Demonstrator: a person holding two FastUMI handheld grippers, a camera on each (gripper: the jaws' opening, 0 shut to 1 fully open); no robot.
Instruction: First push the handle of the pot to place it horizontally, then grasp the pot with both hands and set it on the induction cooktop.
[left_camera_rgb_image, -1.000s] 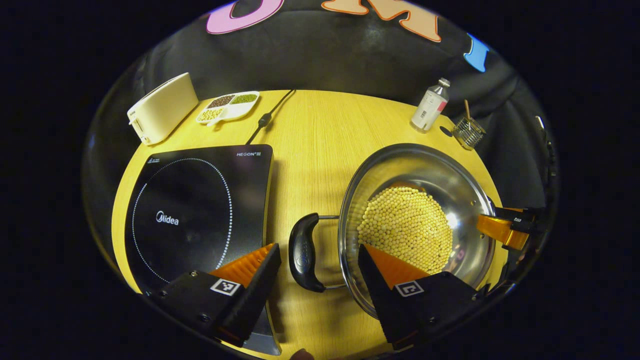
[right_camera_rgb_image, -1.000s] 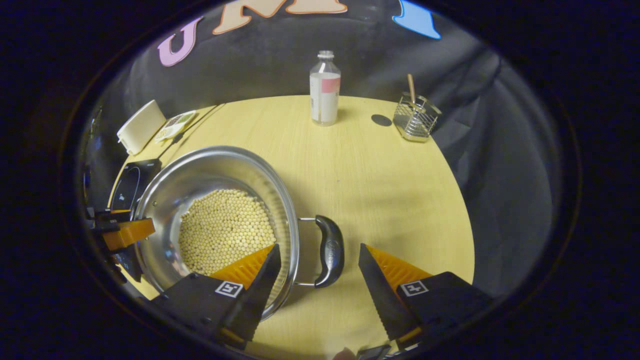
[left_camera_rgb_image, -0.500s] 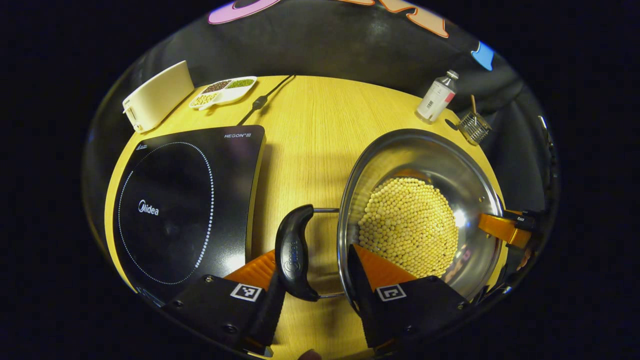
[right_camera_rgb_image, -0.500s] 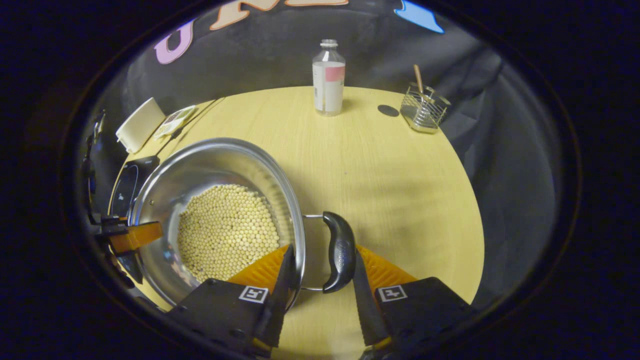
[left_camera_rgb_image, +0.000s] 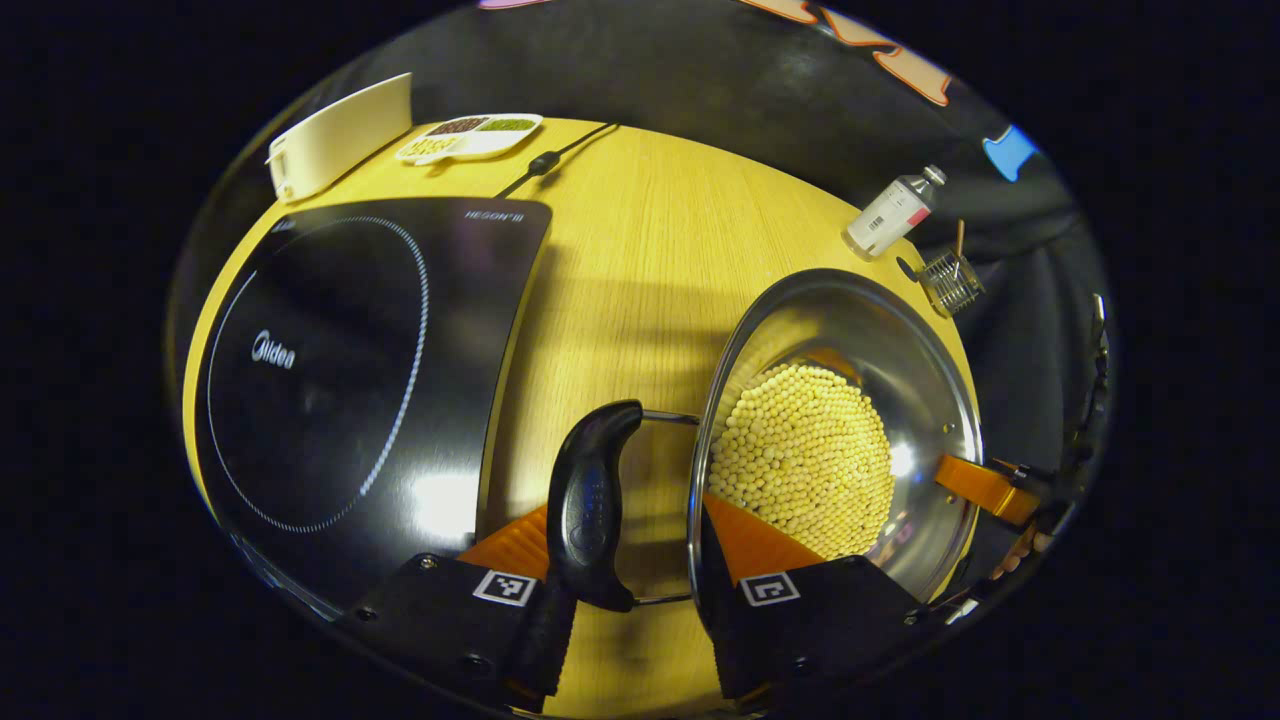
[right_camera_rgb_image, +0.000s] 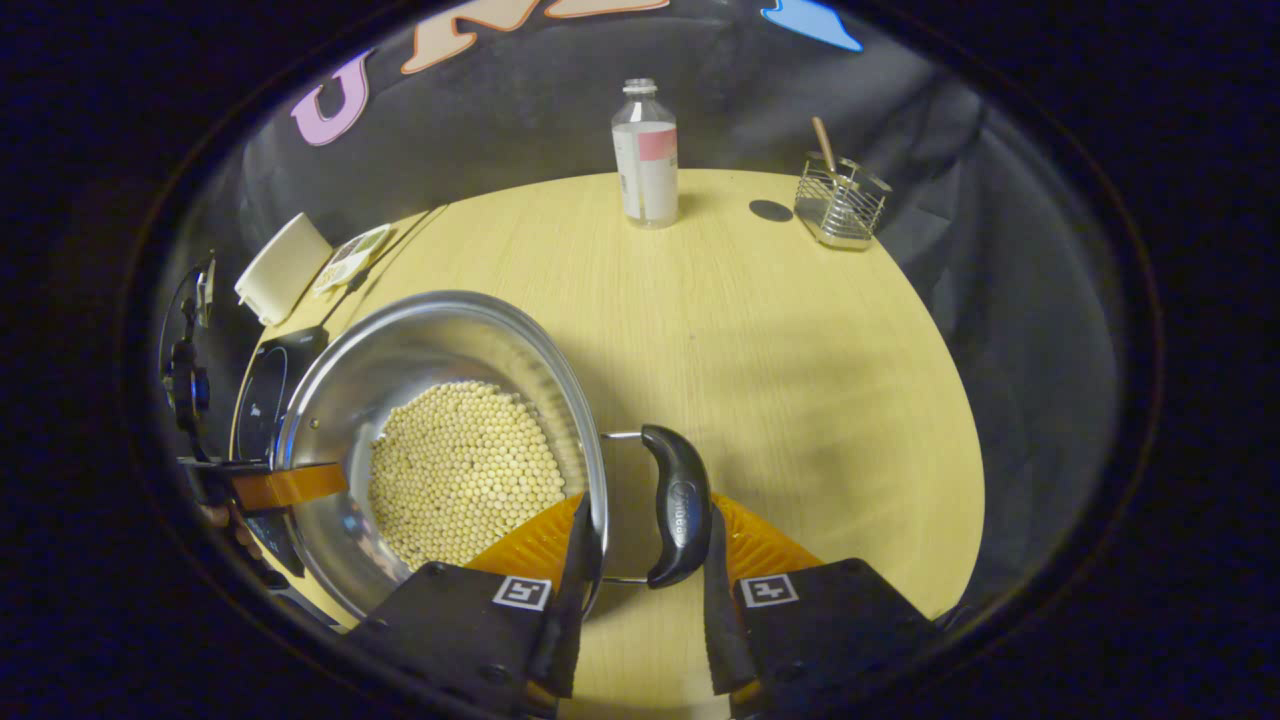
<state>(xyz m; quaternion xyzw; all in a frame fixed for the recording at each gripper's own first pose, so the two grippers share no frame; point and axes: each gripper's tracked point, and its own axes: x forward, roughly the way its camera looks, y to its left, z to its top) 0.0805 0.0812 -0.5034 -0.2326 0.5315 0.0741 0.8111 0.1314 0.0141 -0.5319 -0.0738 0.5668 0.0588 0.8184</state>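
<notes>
A steel pot (left_camera_rgb_image: 930, 380) of pale beans (left_camera_rgb_image: 800, 450) sits right of the black induction cooktop (left_camera_rgb_image: 330, 350). My left gripper (left_camera_rgb_image: 625, 505) is shut on the pot's black side handle (left_camera_rgb_image: 590, 500); one finger is outside the handle and the other is inside the rim. In the right gripper view, my right gripper (right_camera_rgb_image: 648, 497) is shut the same way on the opposite handle (right_camera_rgb_image: 675, 505) of the pot (right_camera_rgb_image: 400, 340). Each gripper appears across the pot in the other's view: the right gripper (left_camera_rgb_image: 985, 487) and the left gripper (right_camera_rgb_image: 290, 485).
On the yellow wooden table (right_camera_rgb_image: 780, 340) a bottle (right_camera_rgb_image: 645, 155) and a wire basket (right_camera_rgb_image: 840, 205) stand at the far edge. A white appliance (left_camera_rgb_image: 335, 135), a divided dish (left_camera_rgb_image: 470, 135) and the cooktop's cable (left_camera_rgb_image: 545, 165) lie behind the cooktop.
Both grippers went from open beside the handles to shut on them. The left gripper view has since tilted, with the cooktop now larger and nearer.
</notes>
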